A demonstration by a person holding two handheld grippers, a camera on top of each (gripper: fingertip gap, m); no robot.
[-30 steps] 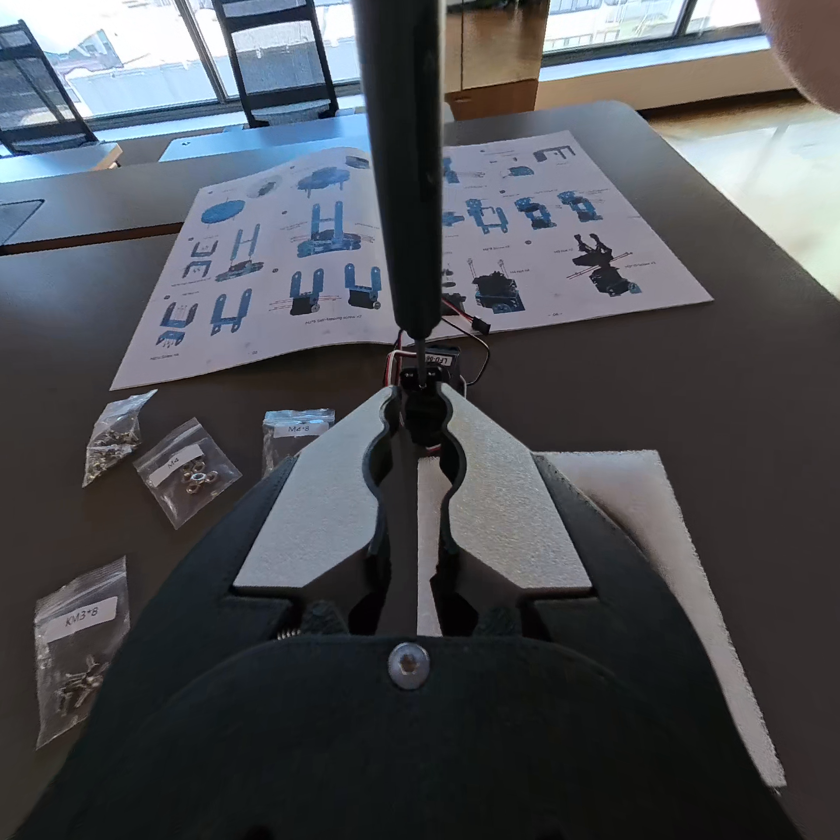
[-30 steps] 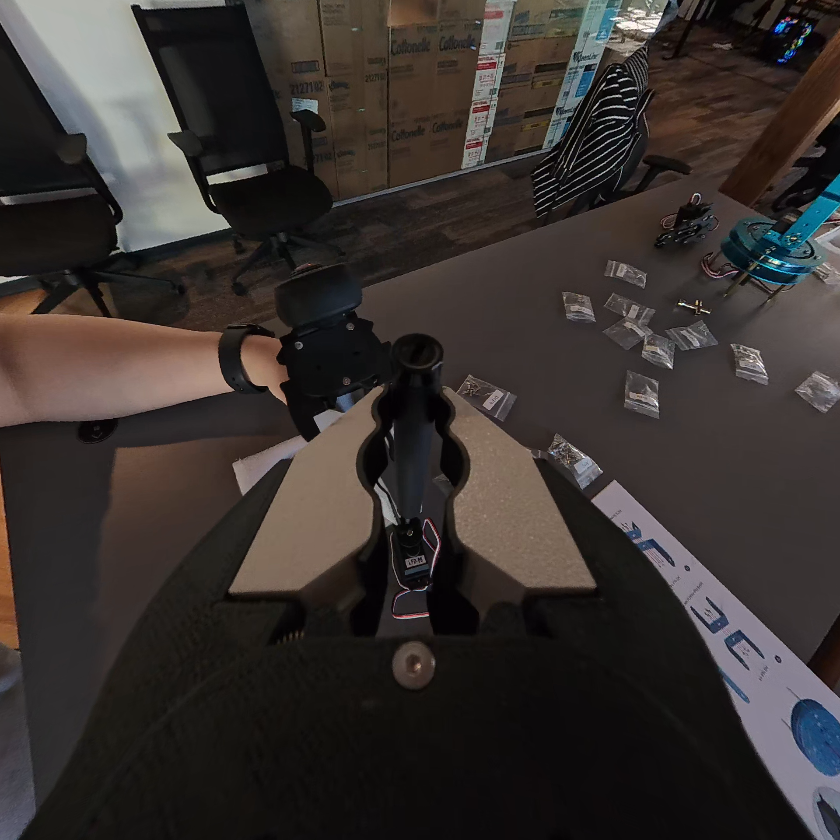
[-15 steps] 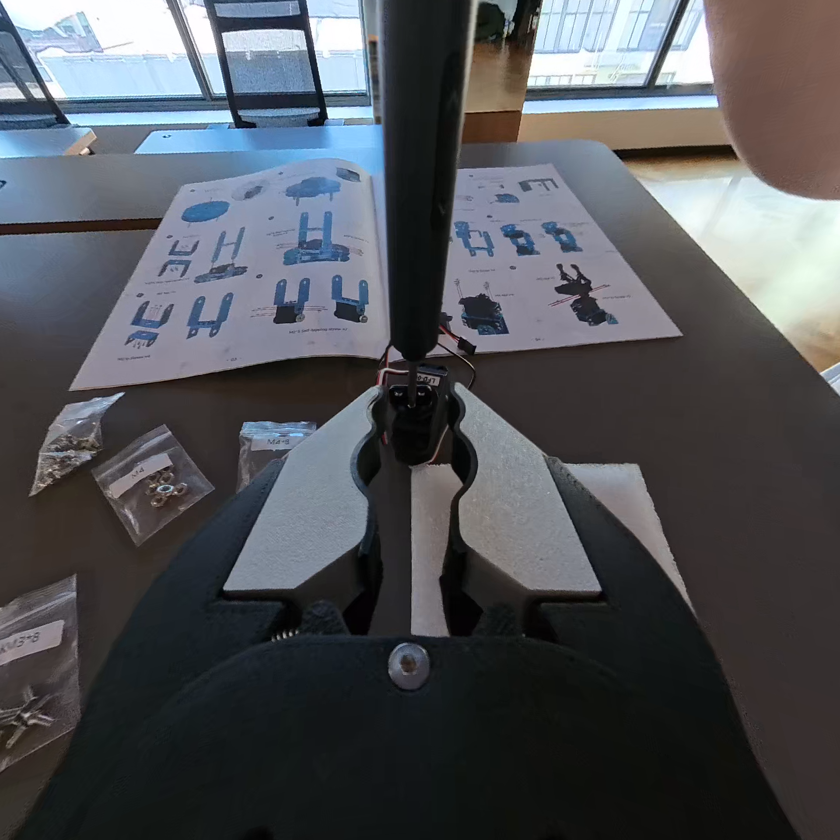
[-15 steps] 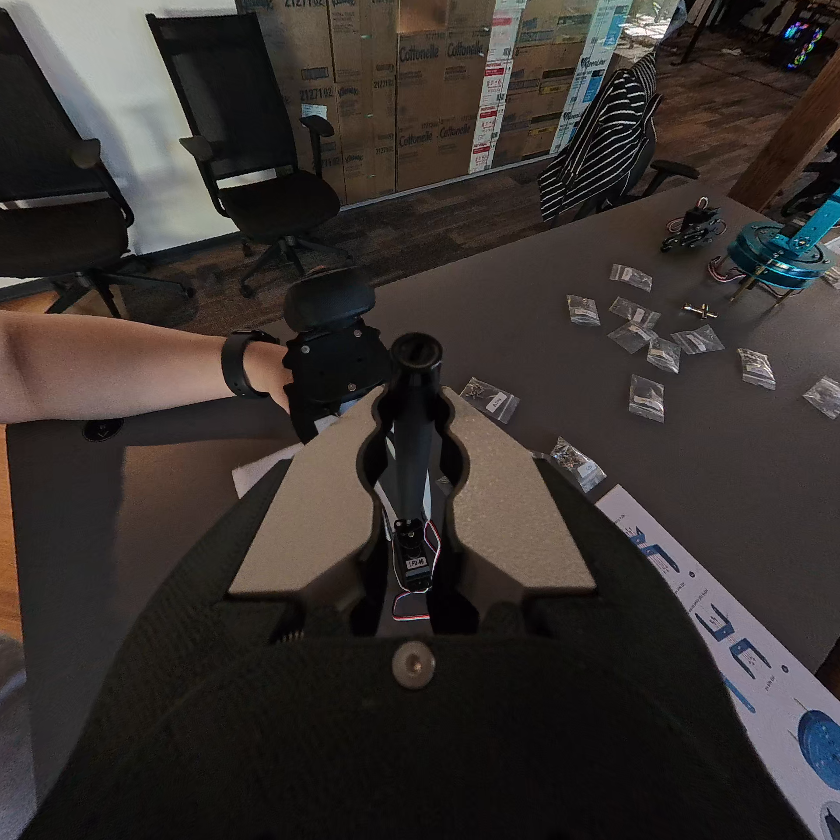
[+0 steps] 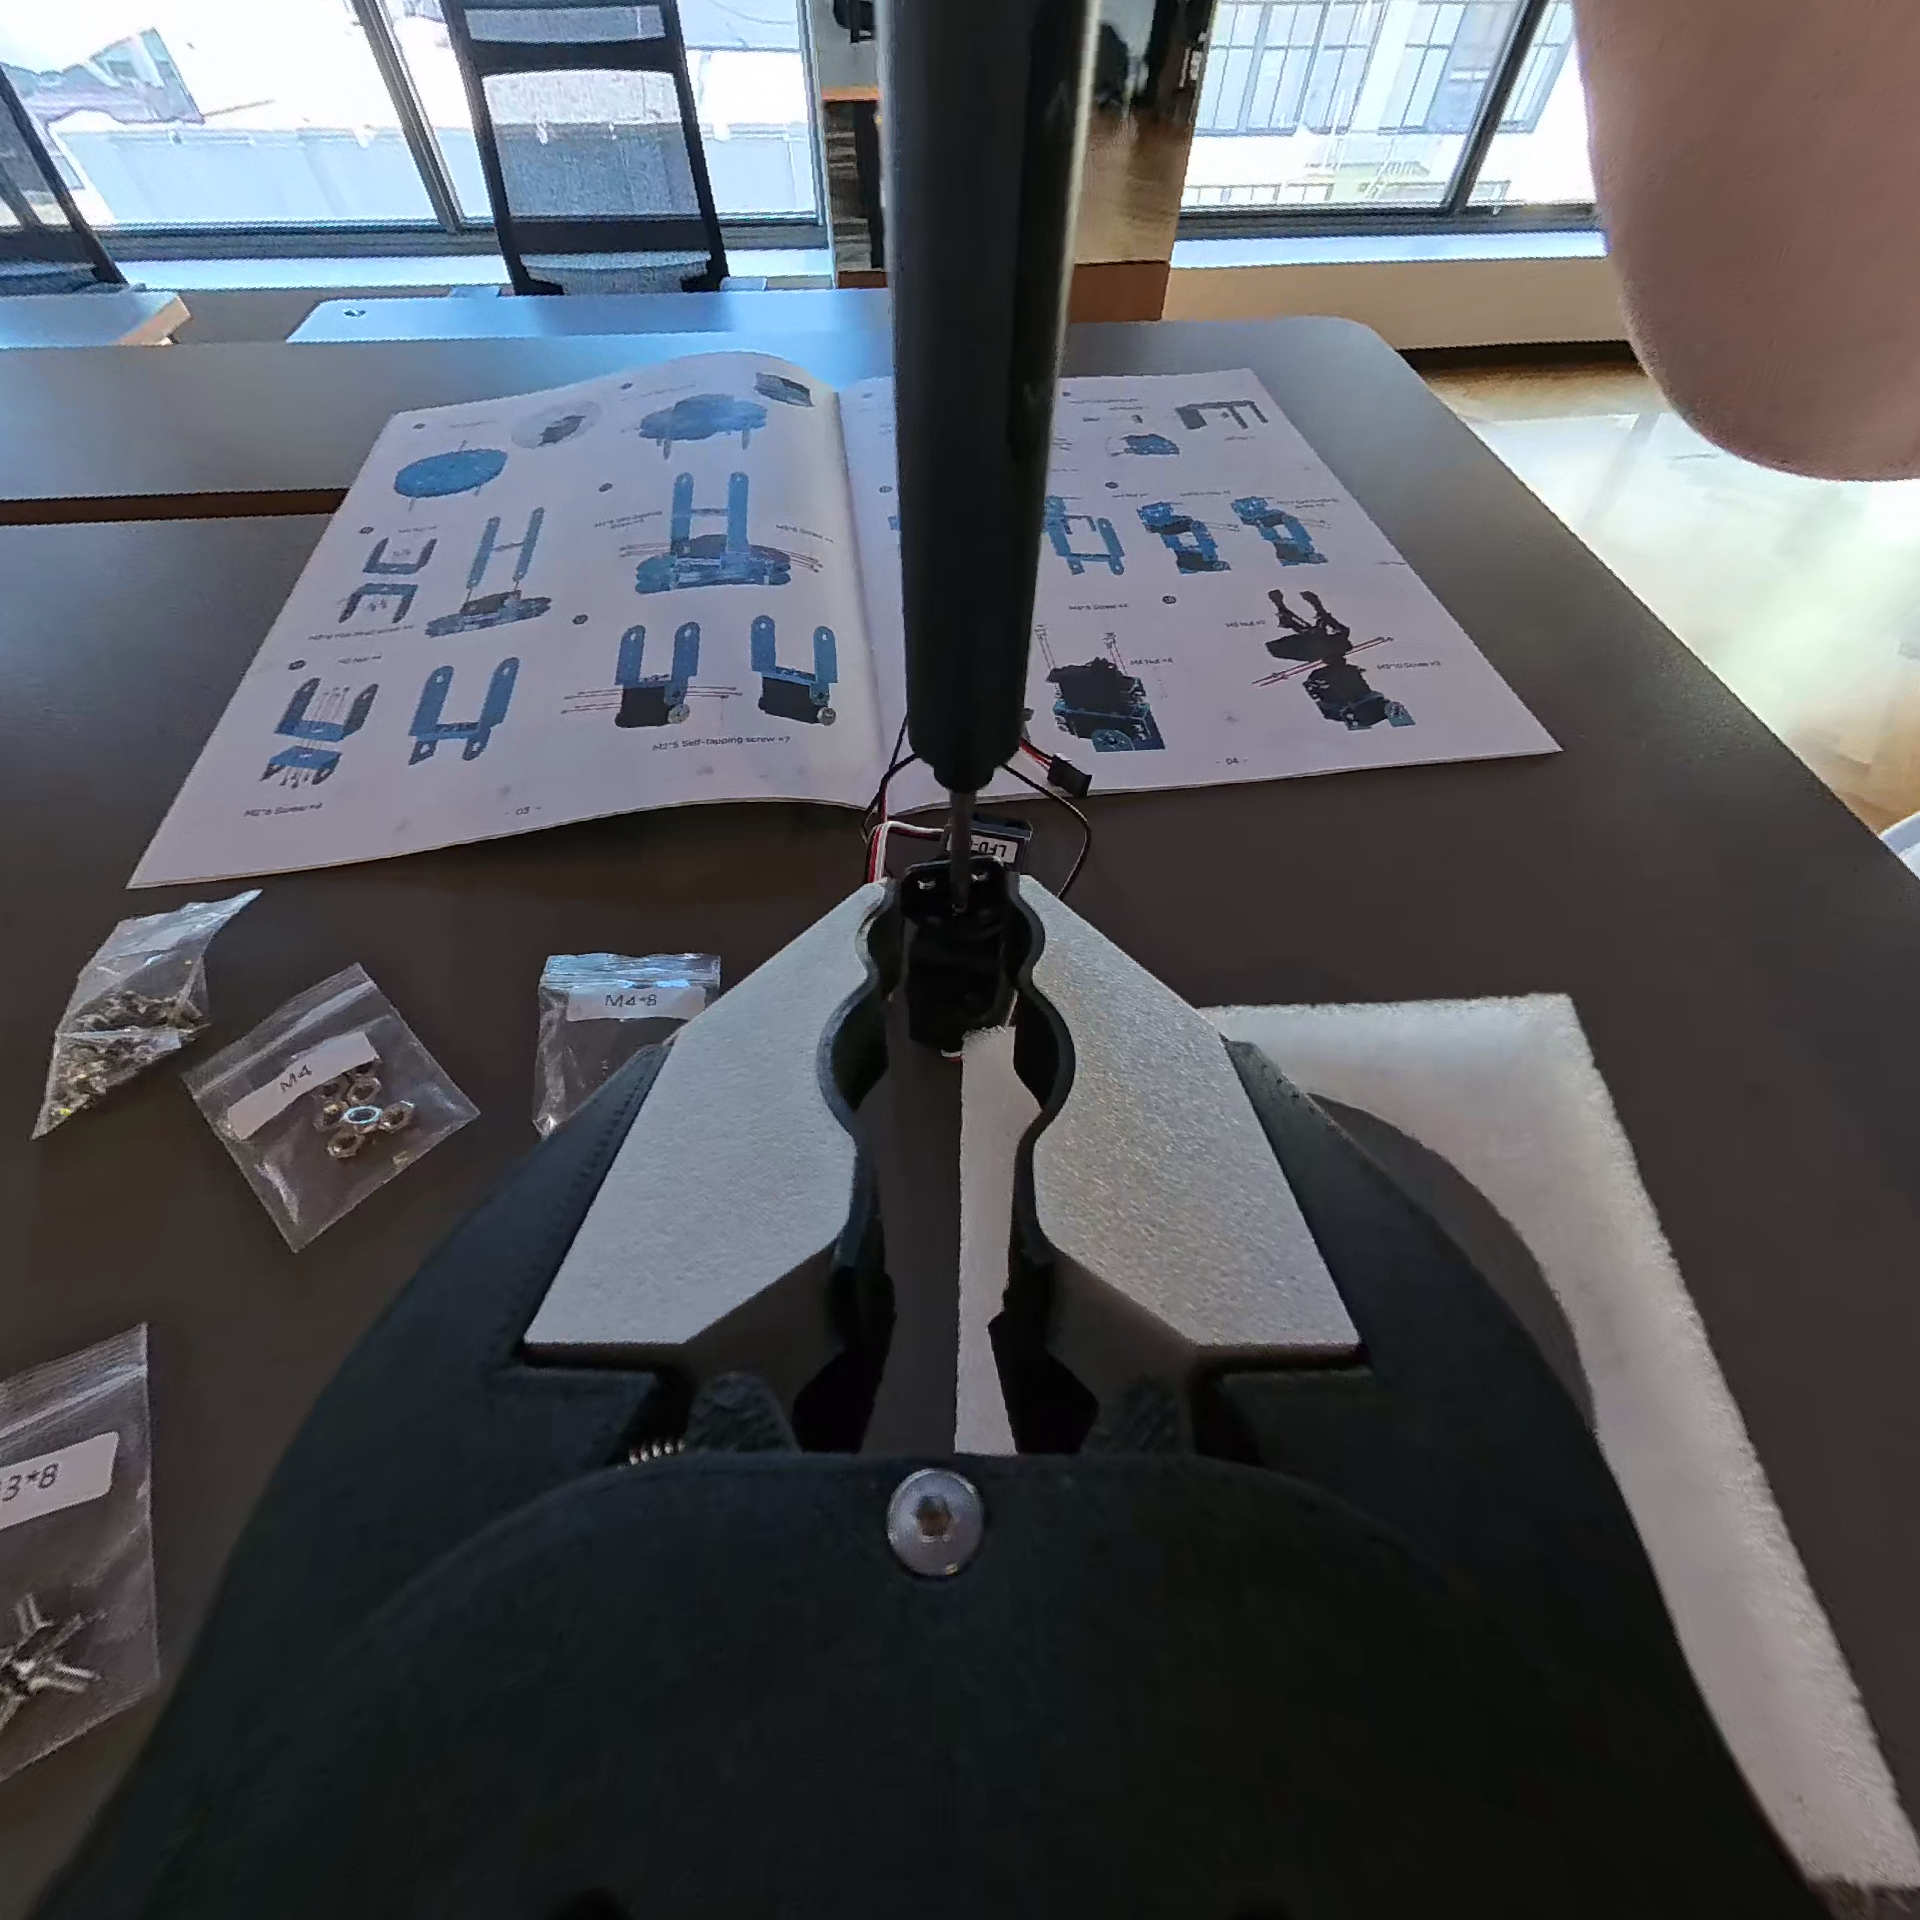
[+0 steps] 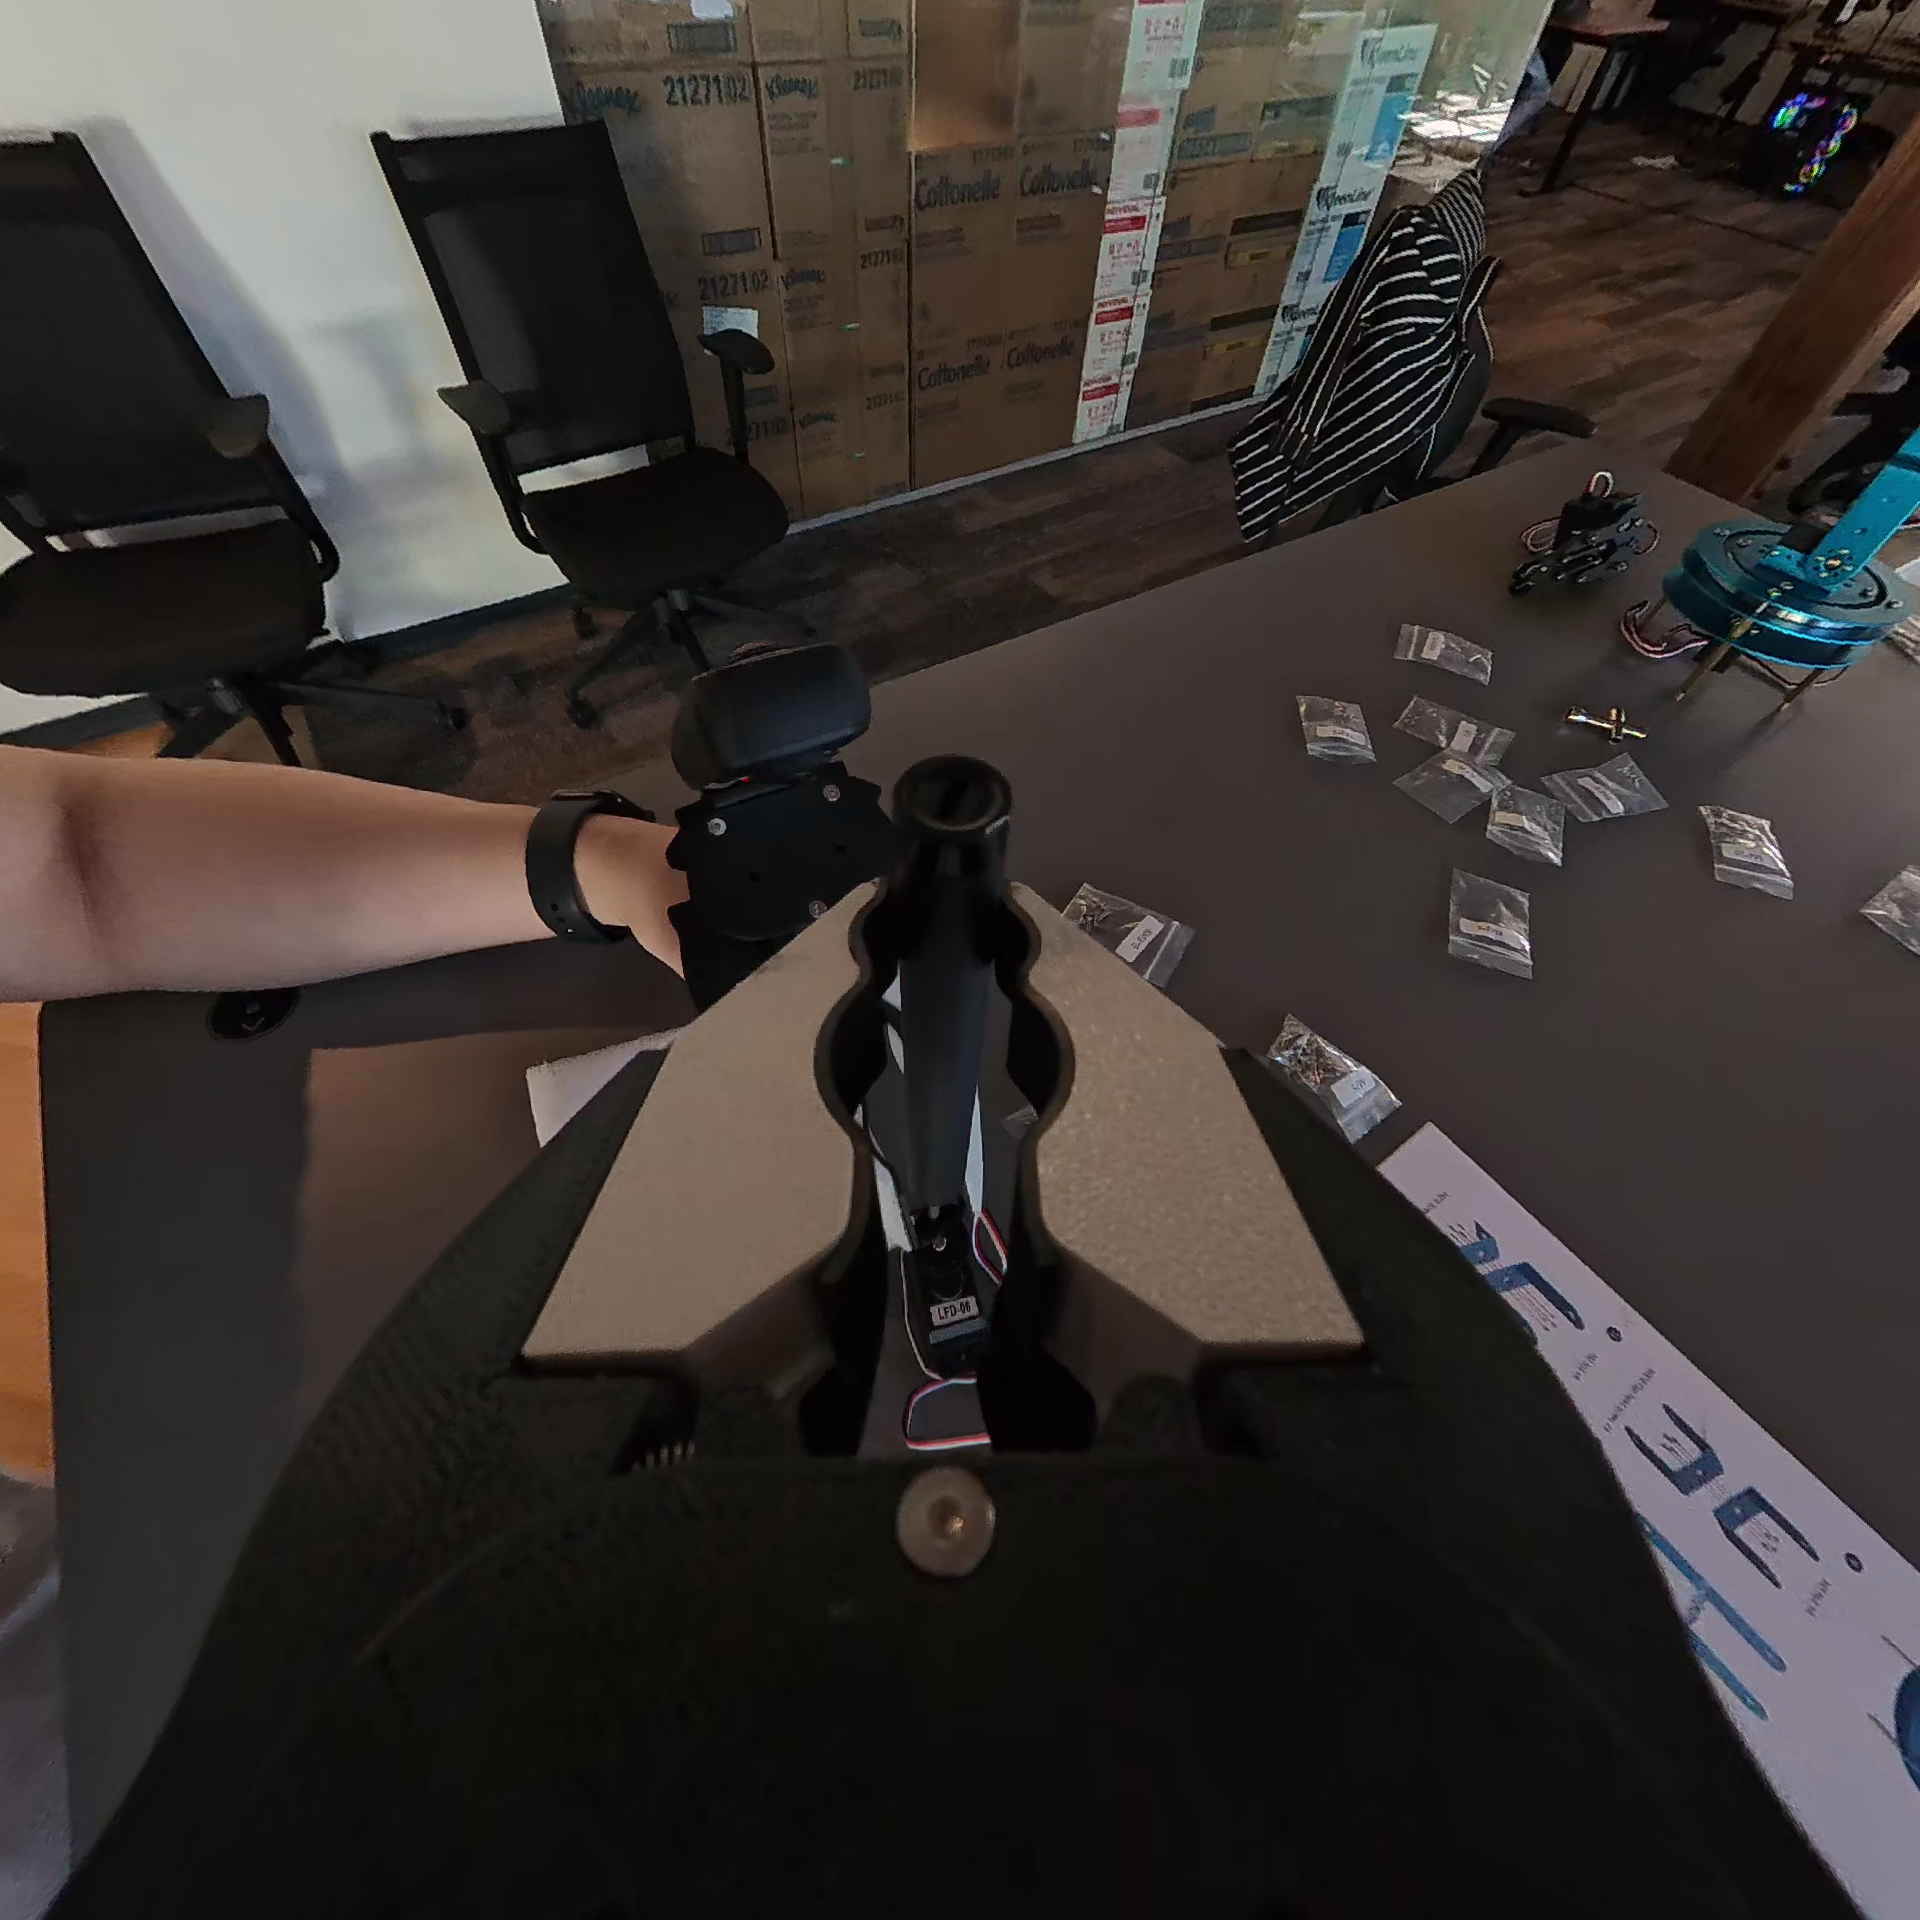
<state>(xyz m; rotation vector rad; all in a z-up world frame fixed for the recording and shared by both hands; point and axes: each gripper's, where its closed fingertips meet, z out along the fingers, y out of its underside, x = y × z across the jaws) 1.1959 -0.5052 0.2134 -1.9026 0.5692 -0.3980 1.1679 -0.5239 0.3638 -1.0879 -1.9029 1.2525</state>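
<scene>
My left gripper (image 5: 956,914) is shut on a small black servo motor (image 5: 951,961) with red, white and black wires, held just above the dark table (image 5: 1558,894). My right gripper (image 6: 951,904) is shut on a black screwdriver (image 6: 945,997) that points down. Its tip (image 5: 956,873) rests on the top of the servo (image 6: 951,1299). The screwdriver handle (image 5: 977,416) stands upright in the middle of the left wrist view. The left gripper's body (image 6: 774,842) and the hand holding it show behind the screwdriver in the right wrist view.
An open instruction booklet (image 5: 623,603) lies beyond the servo. Small bags of screws and nuts (image 5: 332,1101) lie at the left. A white foam sheet (image 5: 1507,1143) lies under the left gripper. More bags (image 6: 1496,790) and a blue robot base (image 6: 1787,592) sit at the far right. Tip to tip, the grippers are about 15 cm apart.
The left wrist view has shifted slightly and moved nearer the booklet. The screwdriver stays on the servo's top and both grips hold.
</scene>
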